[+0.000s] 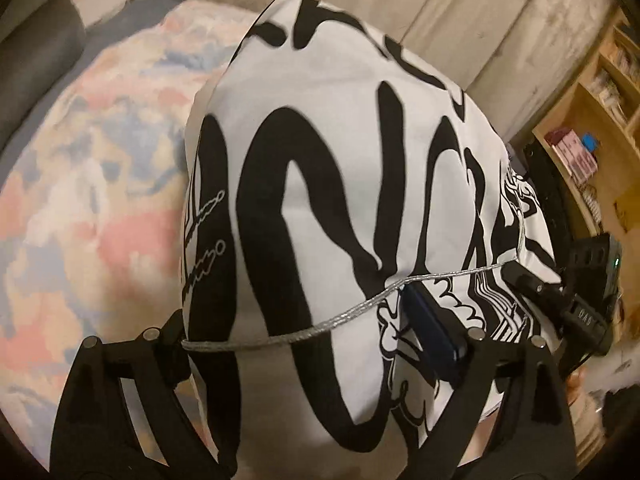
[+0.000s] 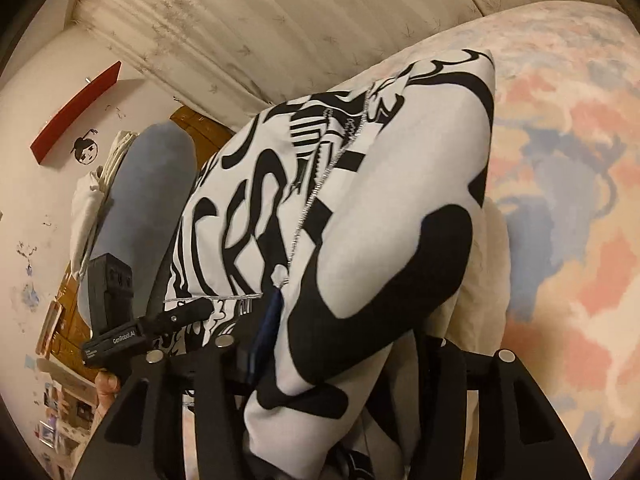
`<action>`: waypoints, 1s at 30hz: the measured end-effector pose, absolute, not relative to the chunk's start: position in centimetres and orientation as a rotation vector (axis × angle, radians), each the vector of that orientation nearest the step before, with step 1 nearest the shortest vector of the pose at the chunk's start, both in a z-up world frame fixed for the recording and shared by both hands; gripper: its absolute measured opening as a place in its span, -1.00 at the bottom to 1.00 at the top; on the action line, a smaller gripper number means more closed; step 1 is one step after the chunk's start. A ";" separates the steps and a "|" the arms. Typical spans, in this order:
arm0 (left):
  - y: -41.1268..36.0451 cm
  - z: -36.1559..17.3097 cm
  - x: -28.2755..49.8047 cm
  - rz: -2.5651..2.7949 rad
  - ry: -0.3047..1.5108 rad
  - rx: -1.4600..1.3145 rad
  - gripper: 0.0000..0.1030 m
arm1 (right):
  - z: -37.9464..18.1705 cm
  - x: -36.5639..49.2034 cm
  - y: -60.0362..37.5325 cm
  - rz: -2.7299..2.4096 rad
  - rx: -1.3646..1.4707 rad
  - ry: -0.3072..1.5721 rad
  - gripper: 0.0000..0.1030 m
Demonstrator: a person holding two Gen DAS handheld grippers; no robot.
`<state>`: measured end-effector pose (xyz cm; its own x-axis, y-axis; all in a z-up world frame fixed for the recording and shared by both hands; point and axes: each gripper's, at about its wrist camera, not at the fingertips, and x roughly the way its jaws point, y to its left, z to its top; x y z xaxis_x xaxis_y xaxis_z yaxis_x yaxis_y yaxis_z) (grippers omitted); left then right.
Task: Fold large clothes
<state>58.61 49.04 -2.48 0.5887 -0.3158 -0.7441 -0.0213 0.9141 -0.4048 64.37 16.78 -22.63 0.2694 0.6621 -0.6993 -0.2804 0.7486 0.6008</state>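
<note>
Garment: a large white cloth garment with bold black lettering and a thin silver cord [image 1: 360, 184] hangs lifted over the bed, filling the middle of both wrist views [image 2: 360, 208]; its far end reaches toward 12 o'clock, while the near part bunches at 6 o'clock.

Left tool: the black two-finger left tool [image 1: 324, 344] sits at 6 o'clock of its own view, its fingers spread wide with cloth draped between and over them. Whether it truly pinches the fabric, I cannot tell.

Right tool: the black two-finger right tool [image 2: 332, 360] shows at 6 o'clock of its view with a thick bundle of cloth running down between its fingers. The contact itself is hidden, so its grip cannot be told either. It also appears at 4 o'clock in the left view [image 1: 560, 296].

Surface: a bed covered with a pastel pink, blue and cream blanket [image 1: 88, 200] lies beneath and beside the garment [image 2: 568, 208].

Step in hand: probably carrying the raised cloth over to lay a fold.

Doing it well: keep both tools level and apart so the edge stays taut; lower the far end first, then smooth toward 6 o'clock; mind the cord snagging a finger.
</note>
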 end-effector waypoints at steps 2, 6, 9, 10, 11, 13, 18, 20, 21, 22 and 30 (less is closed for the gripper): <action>48.7 -2.0 58.2 -0.153 0.927 -0.375 0.79 | -23.1 63.6 16.0 0.643 0.358 1.133 0.08; 47.7 0.3 56.7 -0.055 0.900 -0.300 0.79 | -19.2 59.8 14.3 0.588 0.266 1.144 0.33; 46.4 3.1 54.4 0.035 0.808 -0.184 0.79 | -16.9 59.4 14.2 0.543 0.163 1.096 0.35; 46.0 4.3 53.6 0.056 0.775 -0.147 0.78 | -16.2 59.2 14.0 0.533 0.142 1.072 0.35; 45.6 5.1 53.3 0.070 0.757 -0.123 0.74 | -15.2 59.1 13.6 0.521 0.120 1.038 0.35; 44.9 6.6 52.5 0.081 0.706 -0.099 0.66 | -13.8 58.5 13.9 0.489 0.080 0.967 0.35; 43.1 6.6 53.9 0.141 0.730 -0.064 -0.14 | -12.5 60.1 16.8 0.496 0.041 0.917 0.32; 43.1 5.4 55.7 0.180 0.756 -0.065 -0.24 | -13.7 61.4 18.5 0.487 0.025 0.937 0.24; 43.3 4.8 56.4 0.190 0.764 -0.066 -0.26 | -14.3 61.5 19.5 0.466 0.009 0.940 0.24; 43.2 4.0 57.0 0.223 0.761 -0.050 -0.26 | -15.5 61.9 20.4 0.442 -0.016 0.946 0.23; 42.3 0.0 58.2 0.281 0.762 0.037 -0.25 | -22.3 63.3 23.8 0.445 -0.075 1.009 0.22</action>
<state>58.16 42.34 -0.04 0.6877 0.2647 -0.6760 -0.2381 0.9619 0.1344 63.27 23.76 -22.25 0.4516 0.3252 -0.8308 -0.3936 0.9083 0.1416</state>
